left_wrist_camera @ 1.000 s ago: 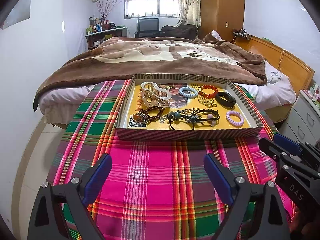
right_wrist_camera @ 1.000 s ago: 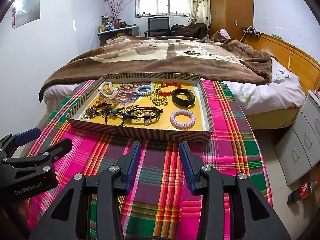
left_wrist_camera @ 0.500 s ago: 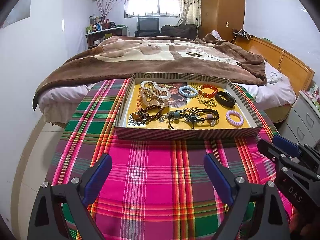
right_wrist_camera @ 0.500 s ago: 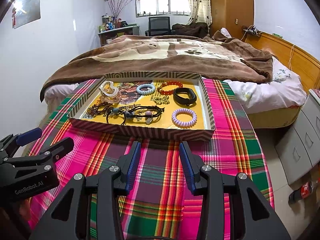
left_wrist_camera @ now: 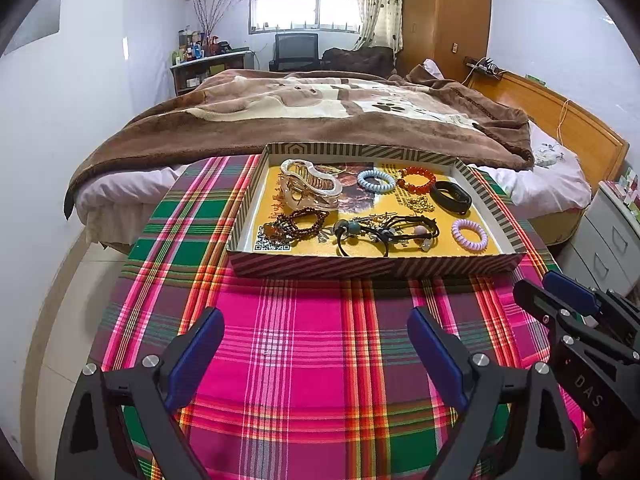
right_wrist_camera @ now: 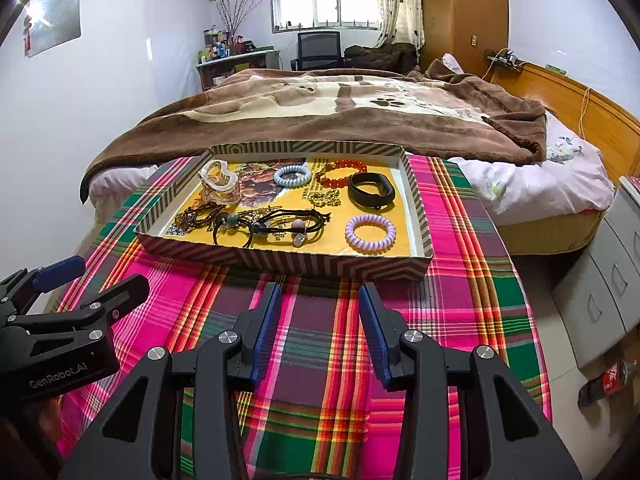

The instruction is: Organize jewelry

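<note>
A striped tray (left_wrist_camera: 372,266) is set on a table covered by a bright plaid cloth (left_wrist_camera: 320,360), just in front of a bed with a brown blanket (left_wrist_camera: 304,120). All the jewelry is kept inside the tray. A clear hair claw (left_wrist_camera: 310,190) is seen at the far left of it, with a pale blue coil band (left_wrist_camera: 375,180) and a red bead bracelet (left_wrist_camera: 417,179) beside it along the back. A black band (left_wrist_camera: 452,197) is placed at the far right, and a small gold chain (left_wrist_camera: 418,202) is heaped near it. At the front left a brown bead bracelet (left_wrist_camera: 294,224) is laid over a printed square code. A tangle of black cords with beads (left_wrist_camera: 384,232) is spread across the front middle, and a purple coil band (left_wrist_camera: 469,234) is found at the front right — apart from the rest.

The left gripper (left_wrist_camera: 316,344) is held above the cloth, short of the tray, and its blue pads are spread wide with nothing between them. The right gripper (right_wrist_camera: 319,322) is held beside it, also short of the tray — its pads are parted by a narrower gap and nothing is gripped. Each tool is caught at the edge of the other's view. A red-labelled bottle (right_wrist_camera: 608,376) is seen lying on the floor at the right, near grey drawers (right_wrist_camera: 600,292).
</note>
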